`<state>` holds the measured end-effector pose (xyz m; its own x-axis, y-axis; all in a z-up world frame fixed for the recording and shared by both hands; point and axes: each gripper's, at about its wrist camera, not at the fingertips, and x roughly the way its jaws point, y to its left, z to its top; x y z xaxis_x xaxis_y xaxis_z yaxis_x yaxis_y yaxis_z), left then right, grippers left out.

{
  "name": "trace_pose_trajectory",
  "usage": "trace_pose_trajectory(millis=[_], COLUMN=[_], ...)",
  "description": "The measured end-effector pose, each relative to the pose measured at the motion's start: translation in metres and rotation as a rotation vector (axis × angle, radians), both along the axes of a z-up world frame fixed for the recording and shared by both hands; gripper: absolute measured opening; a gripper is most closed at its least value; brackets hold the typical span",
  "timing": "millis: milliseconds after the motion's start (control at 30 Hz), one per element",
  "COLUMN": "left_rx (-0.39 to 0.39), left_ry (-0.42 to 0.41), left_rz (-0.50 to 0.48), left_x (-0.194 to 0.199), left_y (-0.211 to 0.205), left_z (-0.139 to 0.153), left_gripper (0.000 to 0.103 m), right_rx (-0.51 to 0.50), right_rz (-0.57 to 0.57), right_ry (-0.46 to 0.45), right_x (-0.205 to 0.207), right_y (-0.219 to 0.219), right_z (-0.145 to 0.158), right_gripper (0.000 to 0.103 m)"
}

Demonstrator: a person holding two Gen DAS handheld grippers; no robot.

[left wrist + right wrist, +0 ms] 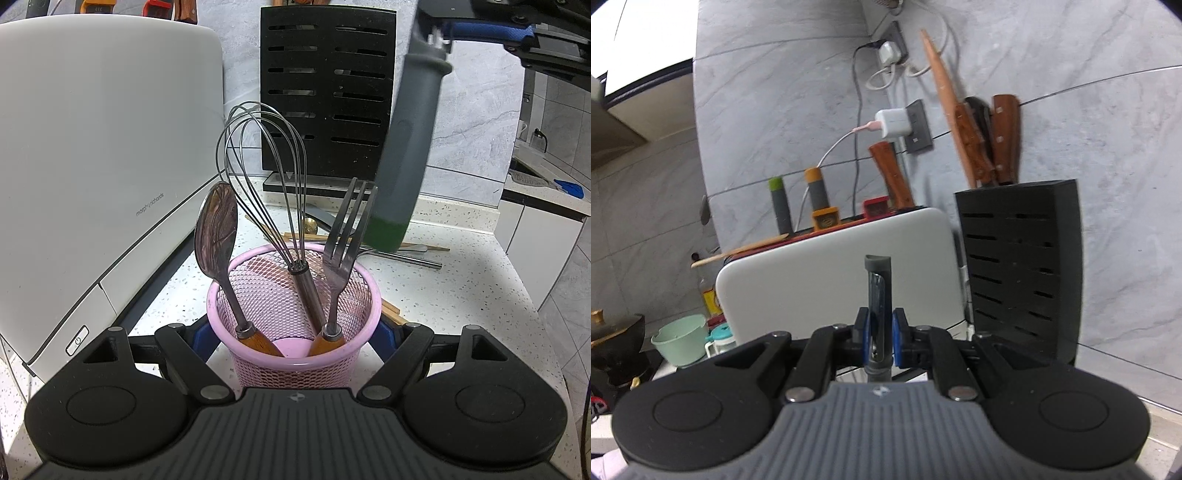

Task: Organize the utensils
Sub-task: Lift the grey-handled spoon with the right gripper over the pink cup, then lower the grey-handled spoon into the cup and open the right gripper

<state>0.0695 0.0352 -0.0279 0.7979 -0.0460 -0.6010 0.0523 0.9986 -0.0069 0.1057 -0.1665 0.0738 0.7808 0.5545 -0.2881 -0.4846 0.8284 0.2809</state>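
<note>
Left wrist view: the left gripper has its blue-padded fingers spread around the pink mesh cup, one pad on each side of its wall; whether they press on it cannot be told. Inside the cup, directly ahead of the gripper, a spoon with a wooden handle leans to the left, a wire whisk stands in the middle, and a fork with a wooden handle leans to the right. Above and to the right of the cup hangs a grey peeler with a green end pointing down, held at its top by the right gripper.

From the right wrist camera, the right gripper is pinched on the peeler's head, its blue pads tight on both sides and the blade slot sticking out forward between them.

Beyond the cup, more utensils lie on the speckled counter. A white appliance fills the left side, and a black slotted knife block stands farther ahead against the grey wall, with wooden knife handles rising from its top.
</note>
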Motion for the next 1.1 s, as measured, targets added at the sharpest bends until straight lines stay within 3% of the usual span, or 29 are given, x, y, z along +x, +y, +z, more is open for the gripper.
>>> trace_pose_trajectory(millis=[600,1100], left_rx=[0.000,-0.001], left_ry=[-0.001,-0.001], left_rz=[-0.005,-0.005], left_x=[0.000,0.002], left_y=[0.000,0.000], left_z=[0.001,0.001], left_gripper=[0.093,0.093], right_rx=[-0.060,-0.195], right_rz=[0.124,0.163], right_ry=[-0.007,0.050], right_x=[0.019,0.025], right_y=[0.050,0.065], right_z=[-0.040,-0.054], right_gripper=[0.009,0.009])
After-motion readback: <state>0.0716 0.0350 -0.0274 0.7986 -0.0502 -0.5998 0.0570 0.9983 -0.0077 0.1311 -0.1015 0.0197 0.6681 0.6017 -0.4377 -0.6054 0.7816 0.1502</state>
